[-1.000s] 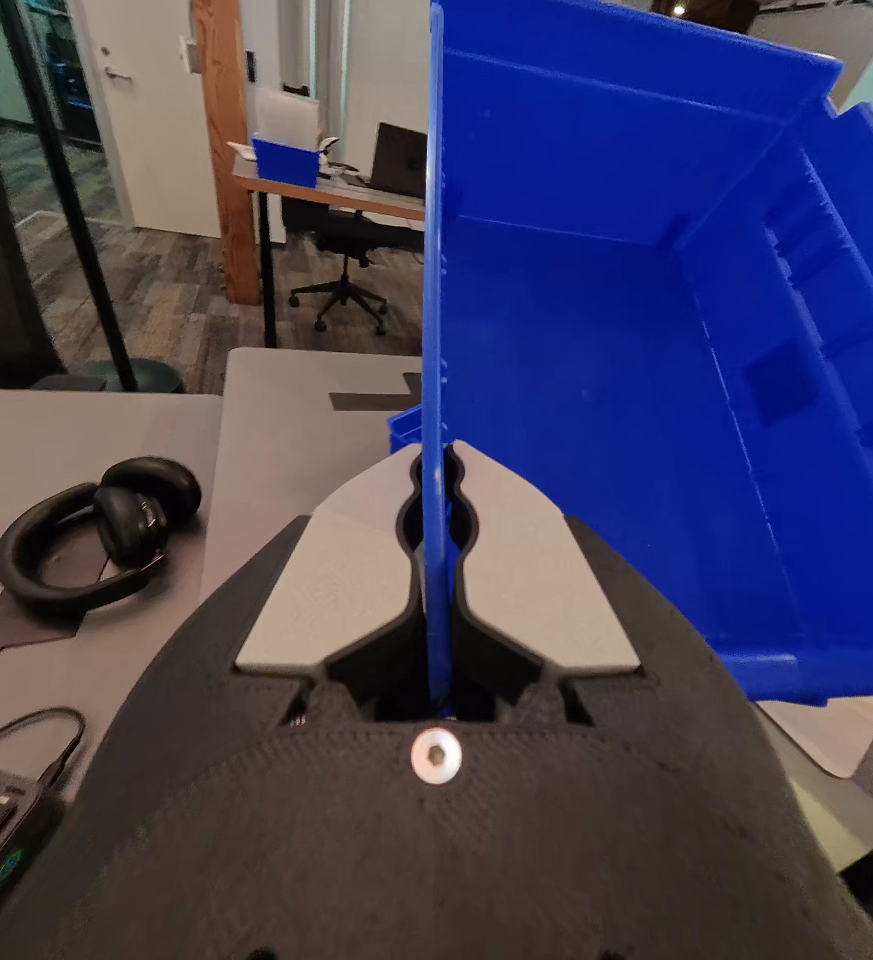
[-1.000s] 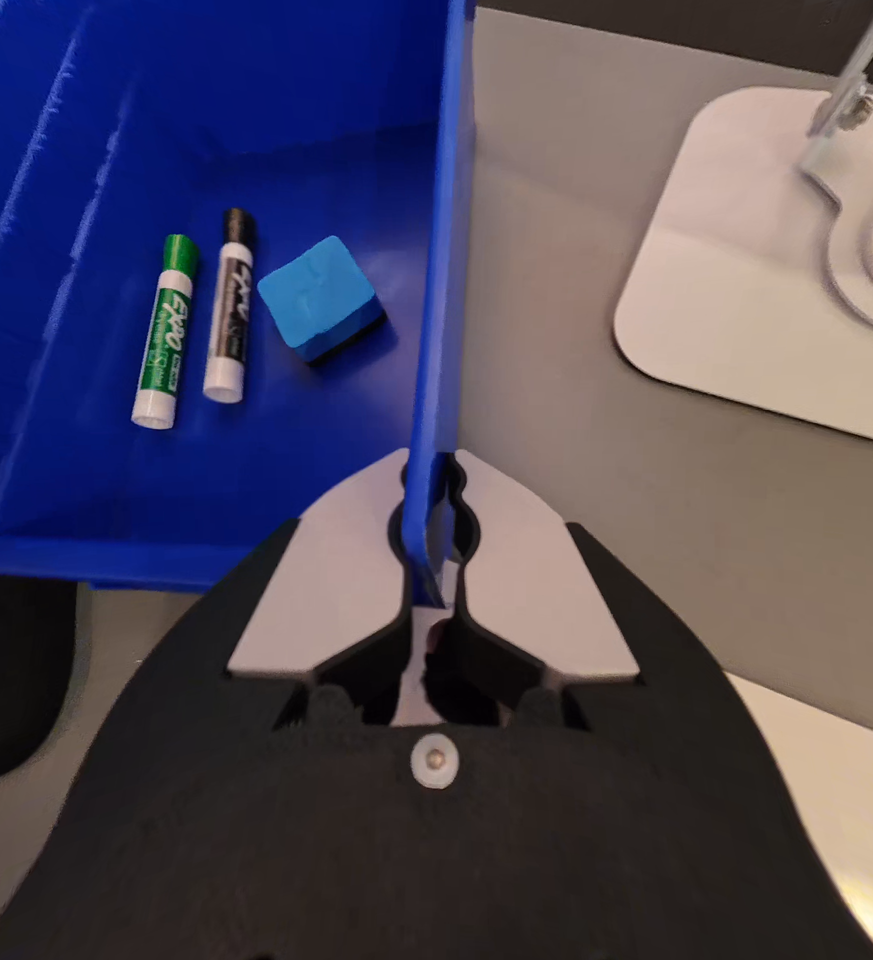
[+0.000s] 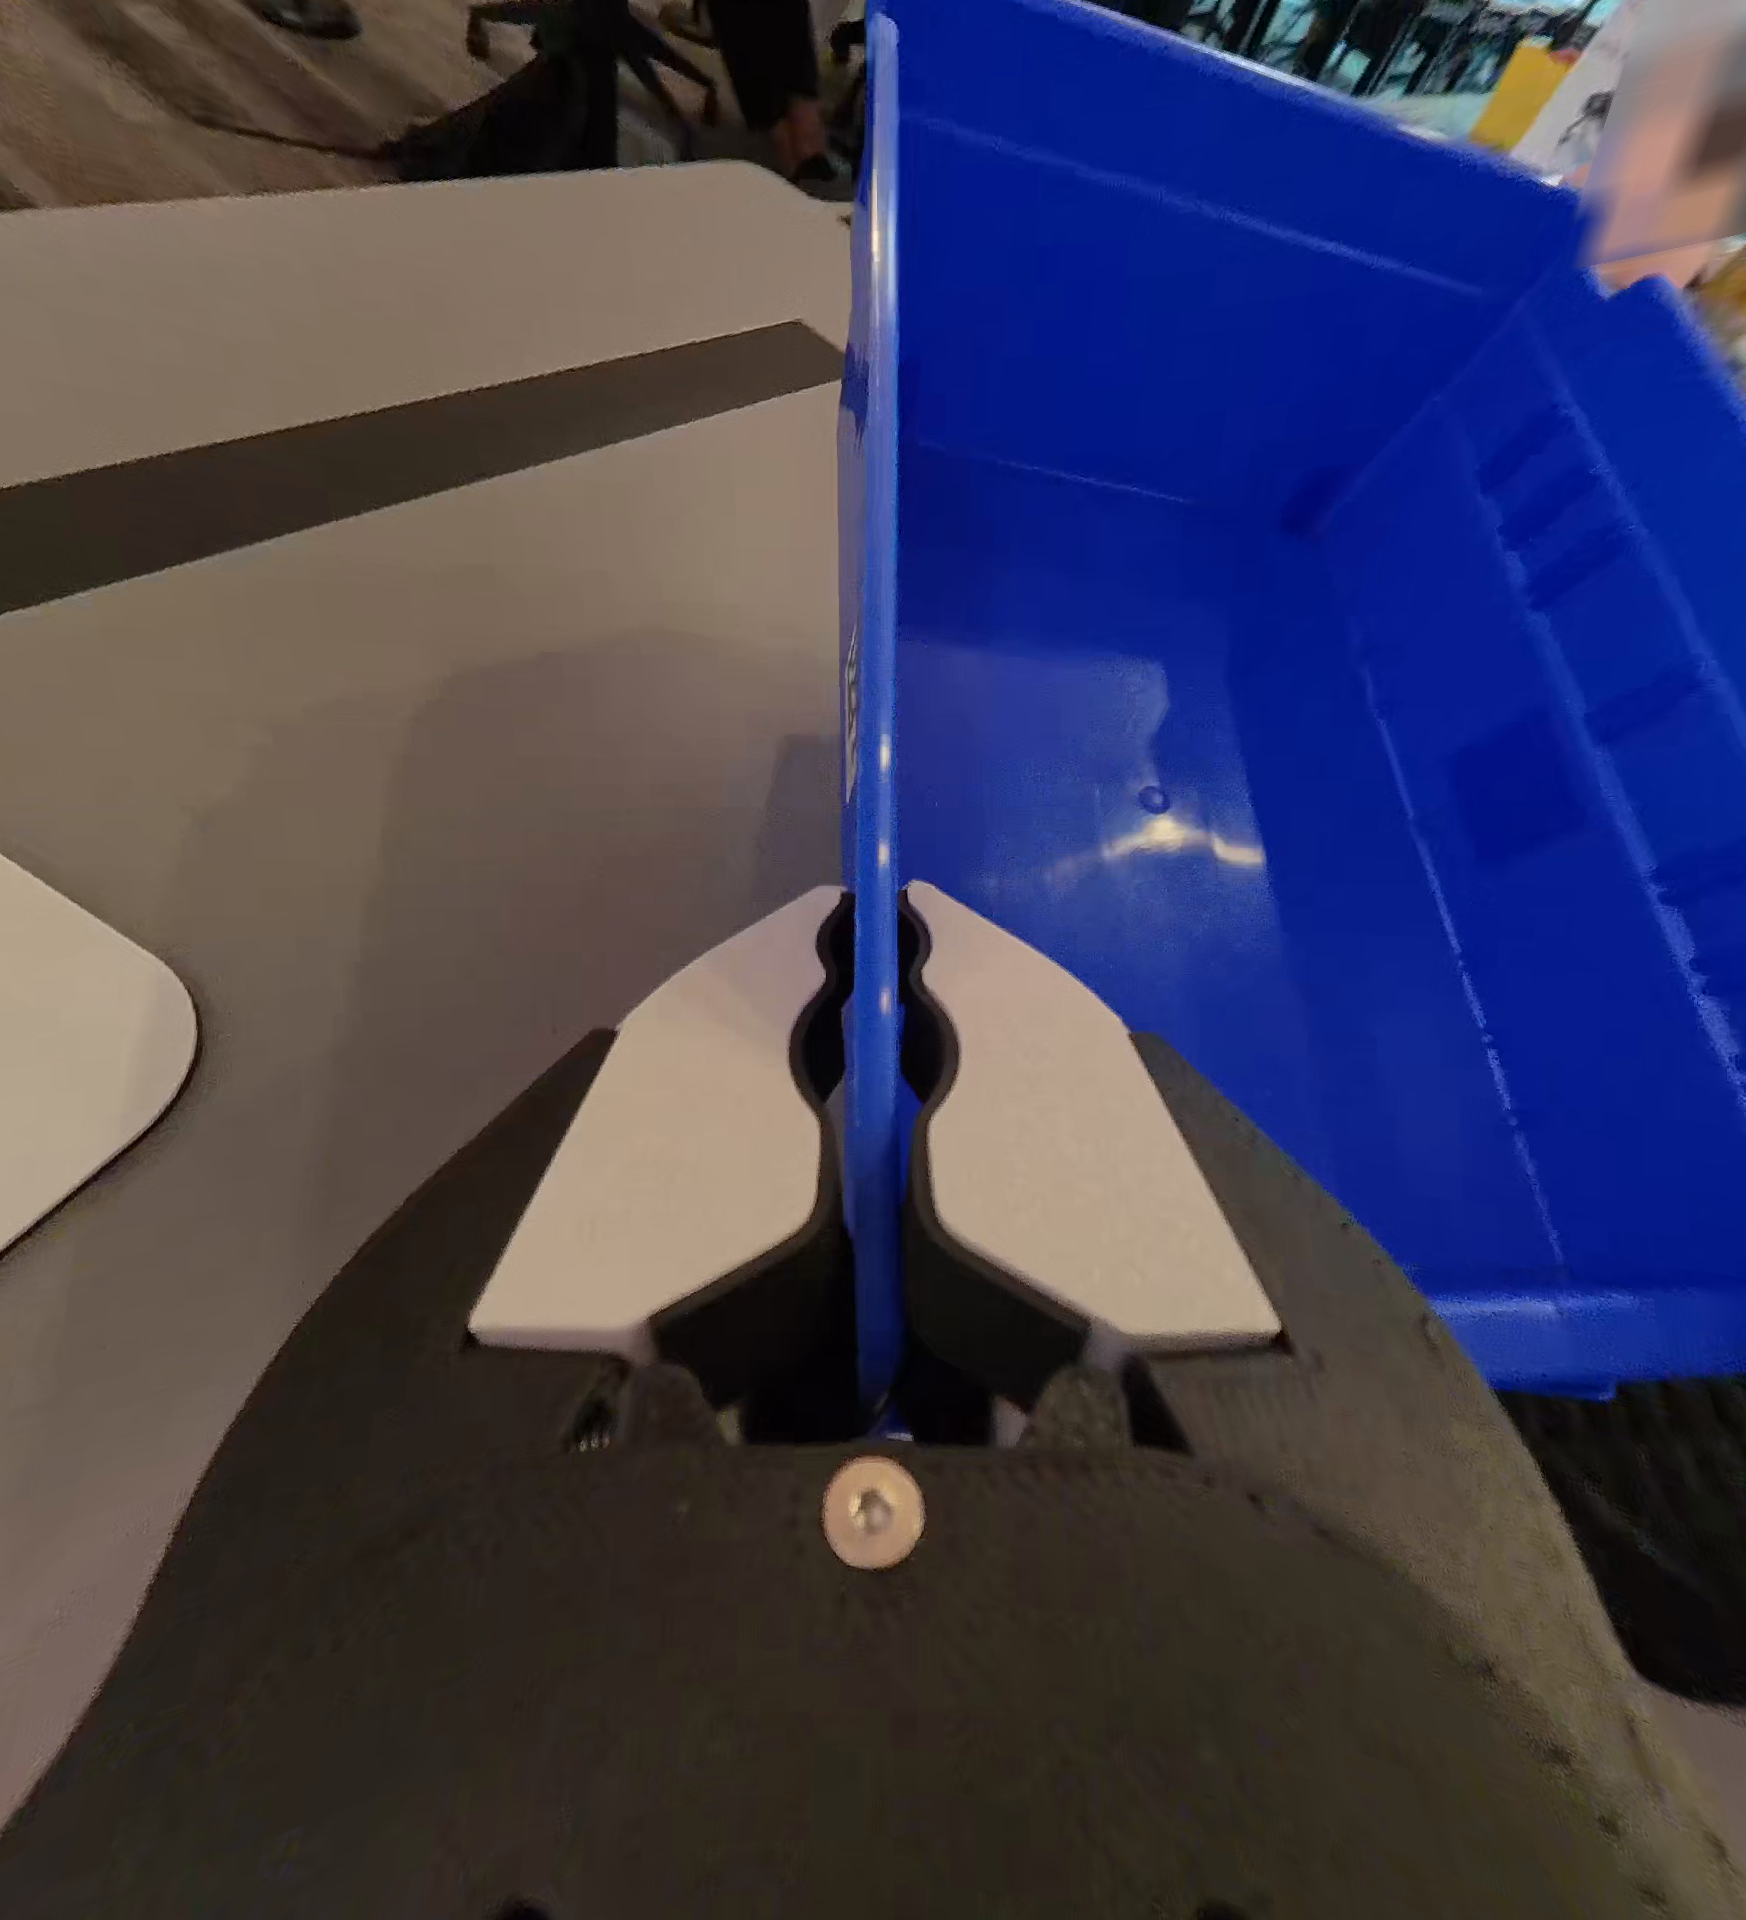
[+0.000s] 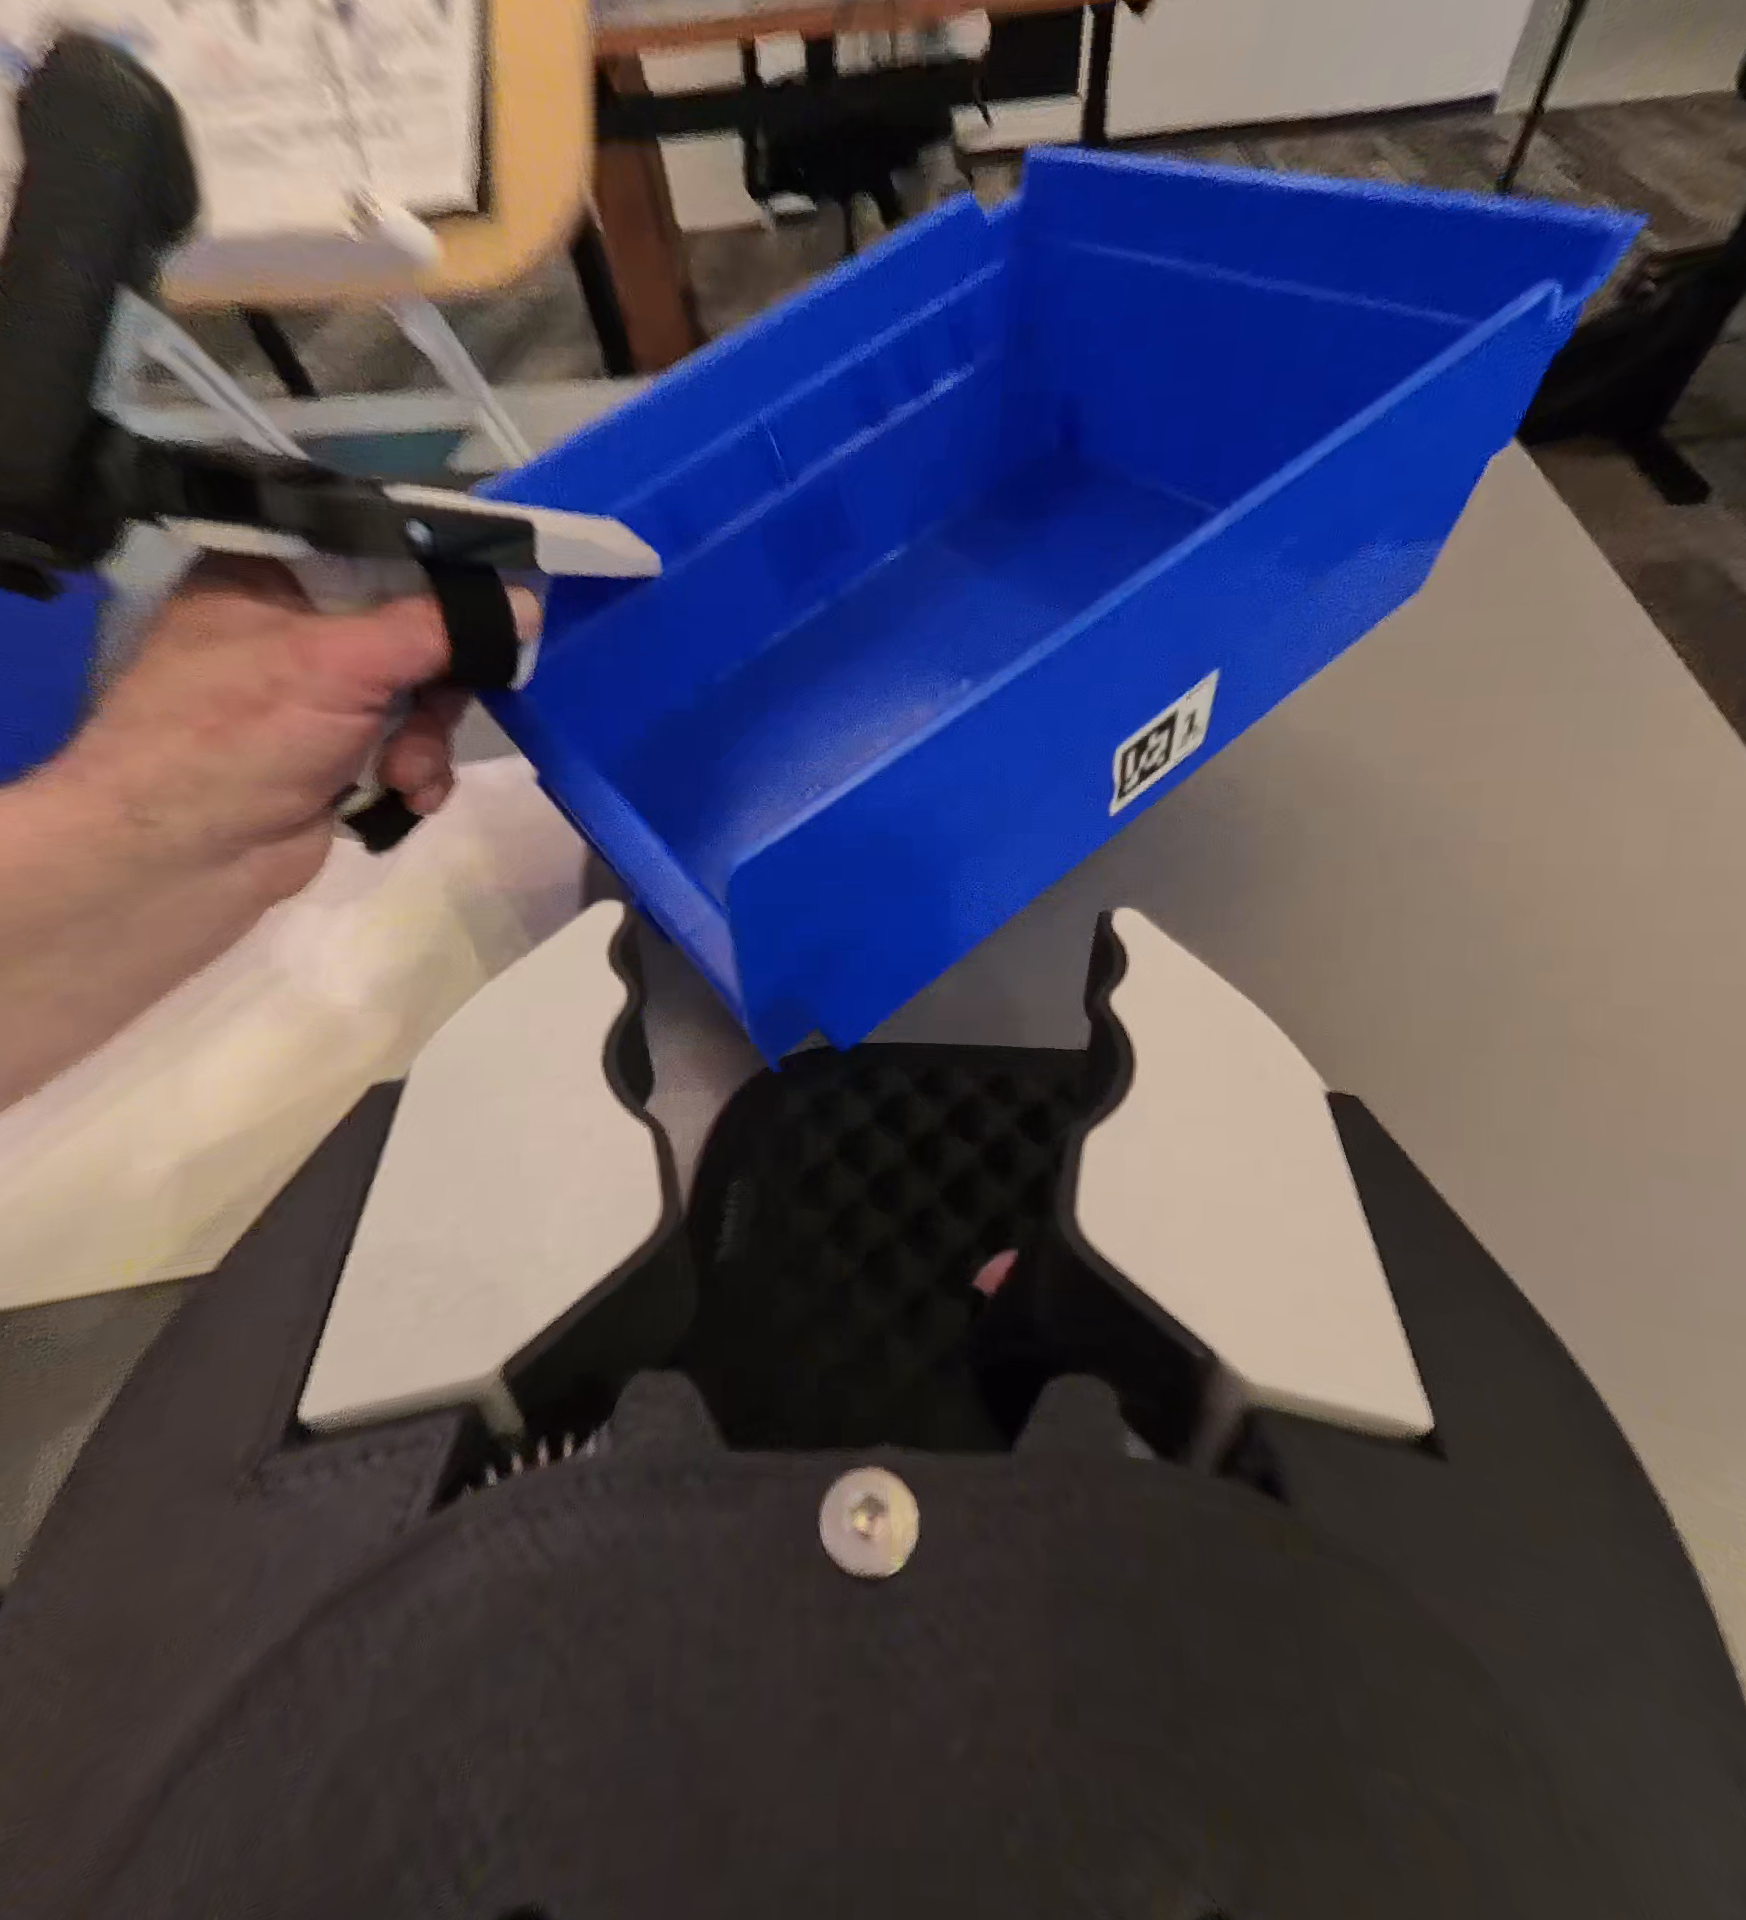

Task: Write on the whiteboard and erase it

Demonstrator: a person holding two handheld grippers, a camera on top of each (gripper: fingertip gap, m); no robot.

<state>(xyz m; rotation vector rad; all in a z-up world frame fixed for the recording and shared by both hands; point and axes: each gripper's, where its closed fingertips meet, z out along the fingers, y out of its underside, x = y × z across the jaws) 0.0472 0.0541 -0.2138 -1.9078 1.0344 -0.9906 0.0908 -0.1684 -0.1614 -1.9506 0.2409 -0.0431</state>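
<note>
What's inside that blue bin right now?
Nothing shows: the blue bin looks empty in both views. Only the near corner, behind its front wall, is hidden.

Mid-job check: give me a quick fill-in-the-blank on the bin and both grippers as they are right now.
1. The left gripper is clamped on a side ____ of the blue bin.
2. The right gripper has its jaws ____, pressing on nothing.
3. The inside of the bin looks ____.
4. The bin is tilted above the ____ table.

Missing words: wall; open; empty; grey
</note>
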